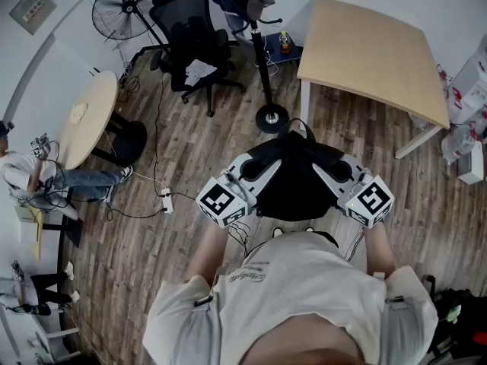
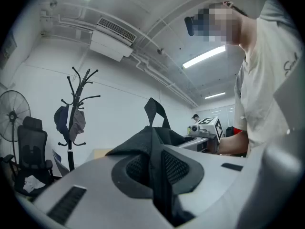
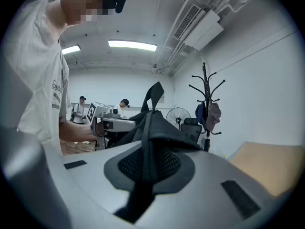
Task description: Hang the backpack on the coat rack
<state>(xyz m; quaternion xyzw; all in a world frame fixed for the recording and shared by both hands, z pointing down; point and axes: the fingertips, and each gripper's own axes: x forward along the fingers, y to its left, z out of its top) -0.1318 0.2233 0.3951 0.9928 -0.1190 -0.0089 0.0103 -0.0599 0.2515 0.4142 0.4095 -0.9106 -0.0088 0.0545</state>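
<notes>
Backpack – black, held off the wood floor in front of the person, slung between the two grippers. Left gripper – jaws closed on a fold of the pack's black cloth; the fold ran down the middle between the mesh pads and rose above them in a ridge. Right gripper – jaws likewise clamped on a dark fold, which filled the gap between its pads and humped up over them. In the head view the two grippers met the pack from either side, left gripper on its left edge, right on its right edge, the bulk of the bag hanging between and beyond the fingertips. Carry loop – stood upright above the pinched cloth in both gripper views. Coat rack – black pole on a round base, just beyond the pack and apart from it; a dark bag and a grey item already hung on its upper hooks. Also present: wooden table to the right of the rack, office chair and fan to its left, round table further left.
</notes>
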